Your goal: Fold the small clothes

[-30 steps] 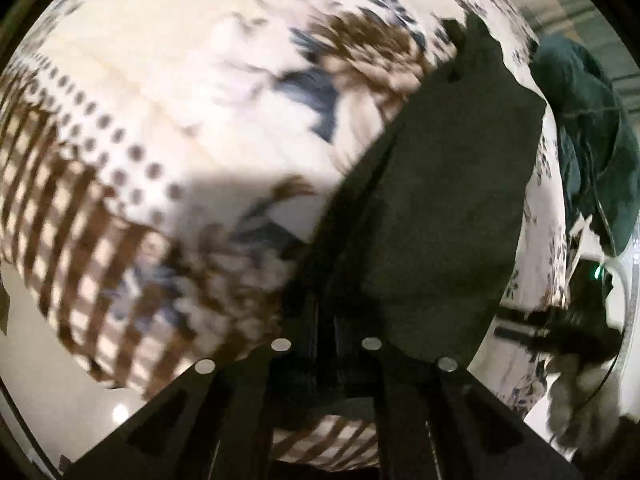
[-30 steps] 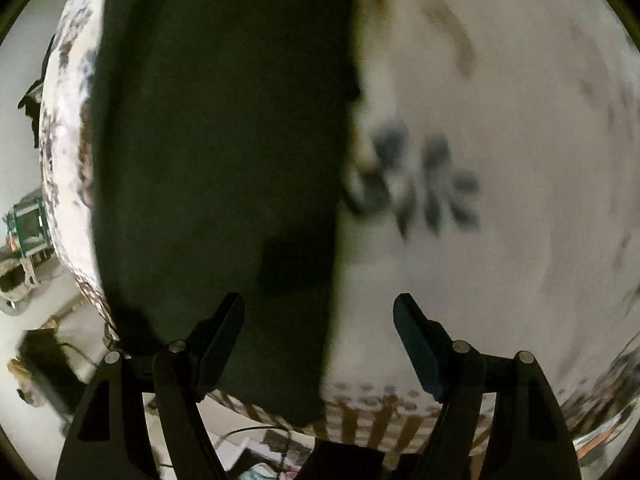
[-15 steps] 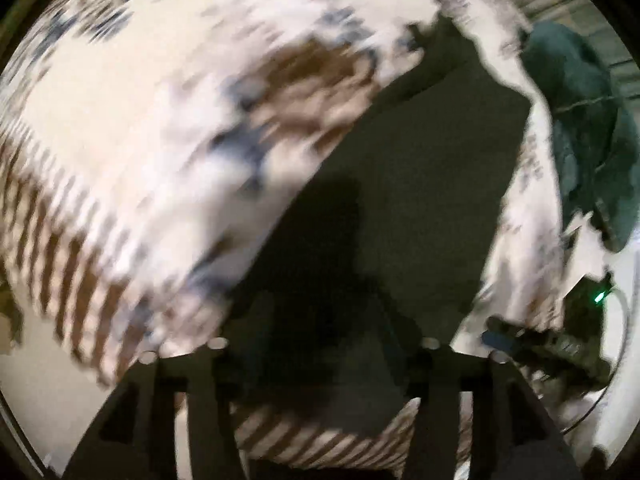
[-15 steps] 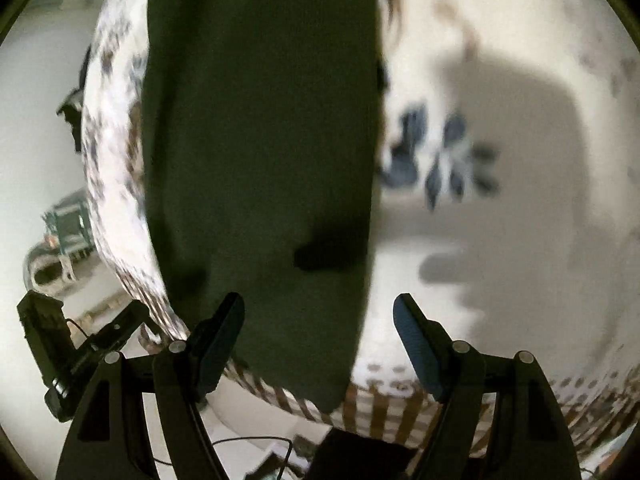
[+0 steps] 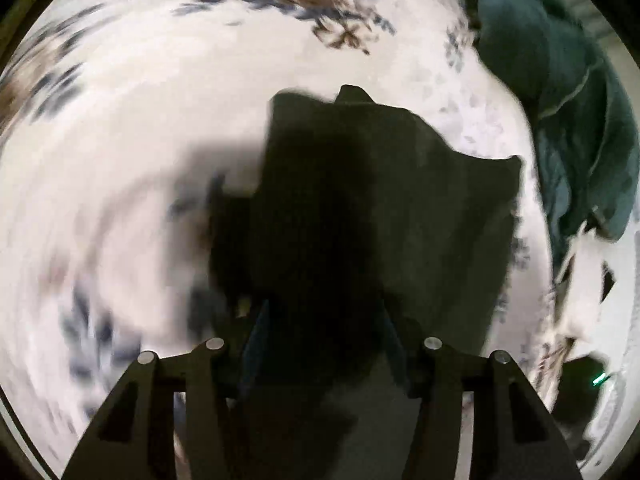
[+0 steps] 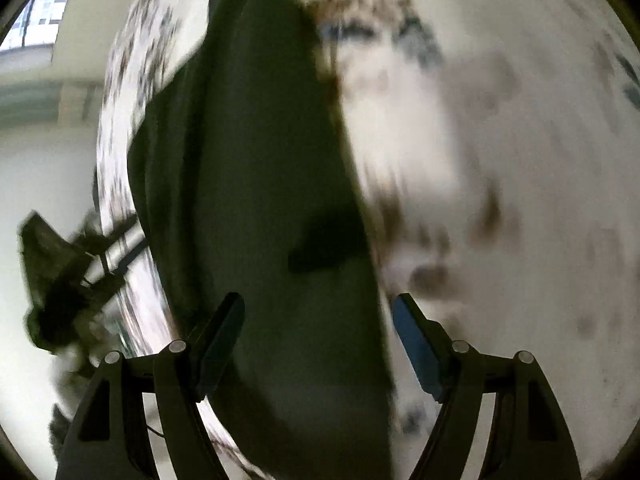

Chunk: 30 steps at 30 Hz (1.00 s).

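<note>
Dark cloth (image 5: 400, 208) lies on the patterned bed cover (image 5: 160, 120), partly folded, one long straight edge showing in the right wrist view (image 6: 260, 184). A teal garment (image 5: 560, 100) sits at the bed's far right edge, apart from the cloth.

Left tool (image 5: 320, 332): fingers part-spread over the cloth's near portion. The cloth looks to run between them, but shadow hides any contact; I read it as not pinching.

Right tool (image 6: 316, 320): spread wide, empty, hanging above the cloth's straight edge; right finger (image 6: 416, 332) over bare cover.

Step, my judgement: between folds, one layer apparently laid, both tools repositioning.

Next calls for: pick an edge or corner, lower until the fingers straddle a single layer, close, carry across. Frames blurred; corner location uncertain.
</note>
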Tool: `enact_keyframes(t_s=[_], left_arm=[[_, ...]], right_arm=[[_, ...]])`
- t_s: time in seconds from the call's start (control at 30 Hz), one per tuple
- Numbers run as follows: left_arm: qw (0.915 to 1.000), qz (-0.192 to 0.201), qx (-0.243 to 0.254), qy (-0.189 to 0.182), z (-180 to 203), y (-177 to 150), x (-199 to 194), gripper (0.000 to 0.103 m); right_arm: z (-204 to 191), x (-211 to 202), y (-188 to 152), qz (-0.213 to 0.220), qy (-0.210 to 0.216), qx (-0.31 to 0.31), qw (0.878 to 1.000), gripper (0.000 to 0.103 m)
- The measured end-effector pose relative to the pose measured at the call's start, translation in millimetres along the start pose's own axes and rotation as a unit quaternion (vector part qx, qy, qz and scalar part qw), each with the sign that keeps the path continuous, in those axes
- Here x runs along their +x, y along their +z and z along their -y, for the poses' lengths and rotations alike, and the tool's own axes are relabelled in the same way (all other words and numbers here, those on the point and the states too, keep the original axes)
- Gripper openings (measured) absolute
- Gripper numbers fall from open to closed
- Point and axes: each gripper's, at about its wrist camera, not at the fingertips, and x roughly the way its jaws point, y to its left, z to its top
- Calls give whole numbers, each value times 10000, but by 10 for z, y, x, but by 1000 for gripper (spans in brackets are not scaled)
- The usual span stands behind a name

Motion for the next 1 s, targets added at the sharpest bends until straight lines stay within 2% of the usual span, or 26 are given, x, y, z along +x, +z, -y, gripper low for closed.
enact_keyframes(t_s=[0.03,0.07,0.1,0.13,0.17,0.2,0.23,0.27,0.3,0.33,0.47,0.57,0.6,0.63,0.67,0.7,0.73,0.77,0.83,0.9,1.0], left_arm=[[9999,64,103,-47,-7,21,24,45],[9996,160,229,-77,-26,56,30,17],[9993,225,272,-120,-50,64,-3,10],[9987,329,264,-270,-108,72,-60,10],[9980,430,221,-413,-190,82,-134,10],[9973,473,179,-538,-245,119,-157,9],[9960,500,52,-737,-376,130,-195,9],[9956,458,-38,-818,-441,169,-161,9],[9954,392,-134,-860,-520,202,-111,3],[9962,377,-186,-761,-593,236,-79,3],[9936,108,-344,-1066,-606,324,-30,5],[9965,-99,-181,-813,-496,306,-99,9],[9963,-125,-168,-836,-459,303,-131,17],[9960,-145,-182,-862,-443,295,-154,26],[9955,-194,-235,-893,-429,300,-164,48],[9946,-256,-285,-963,-416,310,-151,66],[9931,-291,-330,-1091,-405,317,-127,66],[9931,-314,-347,-1078,-398,333,-86,66],[9938,-346,-364,-990,-393,402,7,66],[9938,-259,-394,-1007,-401,528,57,66],[9936,41,-291,-1092,-337,737,61,66]], right_arm=[[-16,-6,160,165,75,105,9998,78],[-43,6,315,315,147,206,9992,78],[-51,-5,479,433,212,263,9985,78],[-84,17,626,544,233,294,9978,76],[-123,61,758,601,245,306,9974,68],[-154,101,853,610,252,307,9973,38],[-184,140,952,588,36,306,9978,22],[-225,171,991,648,-103,287,9974,18],[-258,181,1006,762,-217,254,9965,14],[-264,169,1027,857,-339,251,9954,13],[-321,273,1076,791,-491,276,9953,13],[-369,207,1110,635,-516,316,9961,16],[-357,174,1100,582,-501,330,9965,18],[-359,130,1051,536,-501,345,9967,25],[-337,71,908,497,-511,350,9968,32],[-317,25,783,477,-504,337,9970,47],[-291,-31,670,451,-480,332,9973,62],[-254,-61,546,386,-445,353,9976,66],[-218,-44,394,307,-351,387,9982,67],[-179,-3,387,376,-401,417,9976,67],[-247,41,681,769,-365,481,9952,67]])
